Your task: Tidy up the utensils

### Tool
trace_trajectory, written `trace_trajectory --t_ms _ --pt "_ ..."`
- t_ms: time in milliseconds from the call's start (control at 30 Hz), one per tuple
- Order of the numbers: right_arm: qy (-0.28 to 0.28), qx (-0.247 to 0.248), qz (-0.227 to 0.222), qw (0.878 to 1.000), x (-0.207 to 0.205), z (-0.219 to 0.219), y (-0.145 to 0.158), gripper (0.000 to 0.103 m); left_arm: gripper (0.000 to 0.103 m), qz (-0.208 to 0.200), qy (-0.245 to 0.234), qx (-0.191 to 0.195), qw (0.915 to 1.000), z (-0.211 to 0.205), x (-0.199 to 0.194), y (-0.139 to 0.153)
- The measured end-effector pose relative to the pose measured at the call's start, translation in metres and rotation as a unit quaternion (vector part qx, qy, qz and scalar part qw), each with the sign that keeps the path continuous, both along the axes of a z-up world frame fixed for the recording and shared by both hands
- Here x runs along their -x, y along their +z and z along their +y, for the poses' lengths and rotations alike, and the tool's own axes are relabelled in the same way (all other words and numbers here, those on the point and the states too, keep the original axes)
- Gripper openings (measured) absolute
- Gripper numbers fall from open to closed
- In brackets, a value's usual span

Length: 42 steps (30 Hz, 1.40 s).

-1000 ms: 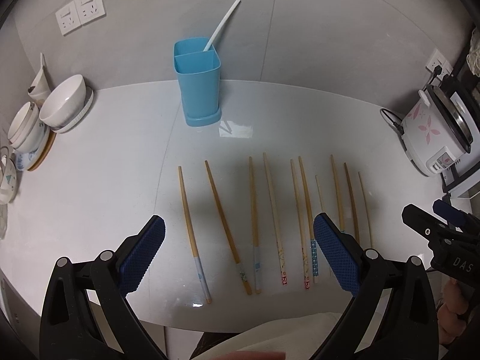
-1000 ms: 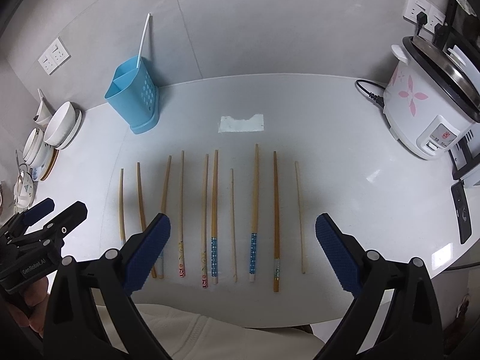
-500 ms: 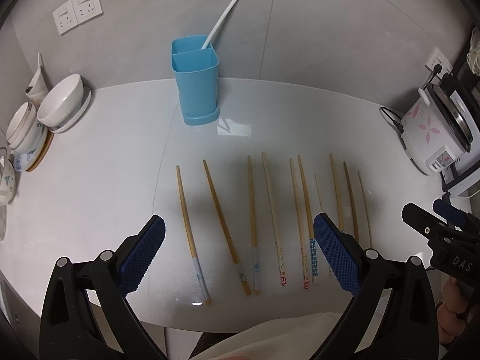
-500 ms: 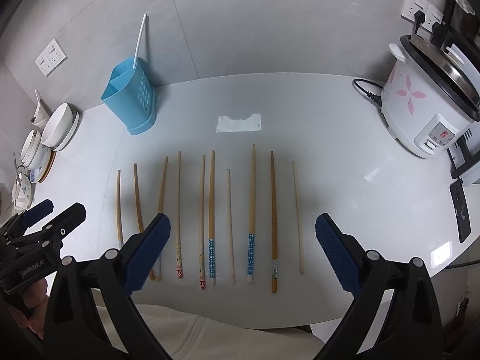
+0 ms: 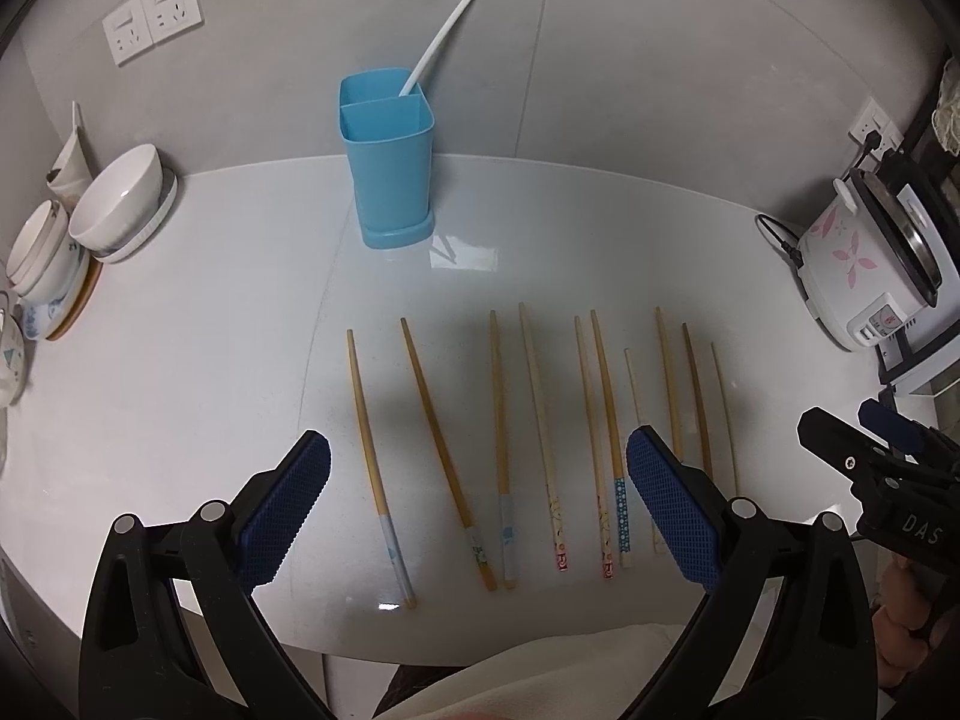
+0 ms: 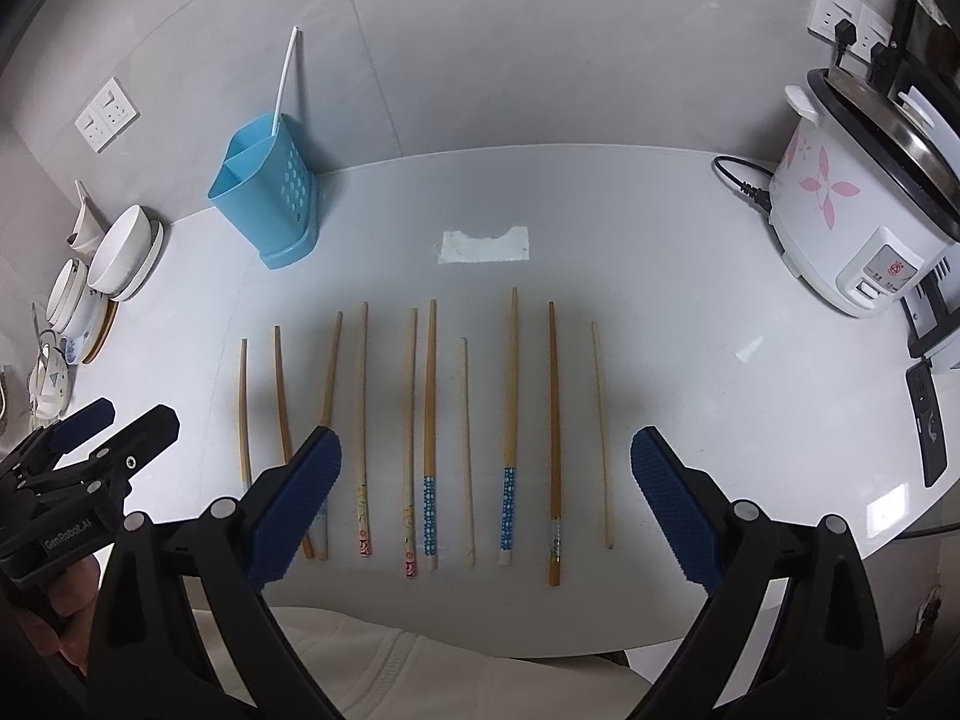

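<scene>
Several wooden chopsticks [image 5: 498, 408] lie side by side in a row on the white table [image 5: 210, 330], thick decorated ends toward me; they also show in the right wrist view [image 6: 429, 420]. A blue two-compartment utensil holder [image 5: 390, 156] stands at the back by the wall, with one white chopstick [image 5: 438, 39] leaning in its rear compartment; the holder also shows in the right wrist view [image 6: 267, 198]. My left gripper [image 5: 477, 510] is open and empty above the near ends of the row. My right gripper [image 6: 483, 507] is open and empty above the same row.
Stacked white bowls and plates [image 5: 114, 204] sit at the table's left edge. A white rice cooker with pink flowers [image 6: 858, 210] stands at the right, its cord plugged into the wall. A white patch [image 6: 485, 245] lies on the table behind the chopsticks.
Both grippers have drawn back and risen slightly, so the chopsticks and holder look a little farther. Nothing was taken hold of or moved.
</scene>
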State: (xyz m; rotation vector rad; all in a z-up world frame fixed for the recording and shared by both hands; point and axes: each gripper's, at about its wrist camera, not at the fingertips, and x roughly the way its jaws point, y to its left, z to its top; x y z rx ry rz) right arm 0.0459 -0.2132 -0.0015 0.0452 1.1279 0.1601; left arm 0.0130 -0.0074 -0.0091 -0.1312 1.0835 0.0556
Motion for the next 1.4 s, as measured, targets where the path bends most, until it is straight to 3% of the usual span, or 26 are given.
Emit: trace_trajectory --t_ms 500,667,967,1100,1400 --pt "0.013 0.0 -0.003 1.0 0.001 0.007 0.0 0.09 0.096 0.0 -0.003 0.005 1.0 0.003 -0.001 -0.001" --pt "0.017 -0.001 0.002 1.0 -0.007 0.009 -0.009 0.085 0.096 0.004 0.009 -0.002 0.9999 0.017 -0.008 -0.012" --pt "0.019 0.006 0.05 0.999 -0.037 0.013 -0.072 0.07 0.093 0.048 0.052 0.016 0.9974 0.068 -0.026 -0.076" --pt "0.018 0.007 0.079 0.997 -0.044 0.013 -0.101 0.063 0.091 0.086 0.076 0.013 0.9933 0.088 -0.029 -0.109" --pt "0.015 0.034 0.128 0.991 -0.05 0.019 -0.14 0.051 0.086 0.142 0.079 -0.002 0.9867 0.093 -0.028 -0.157"
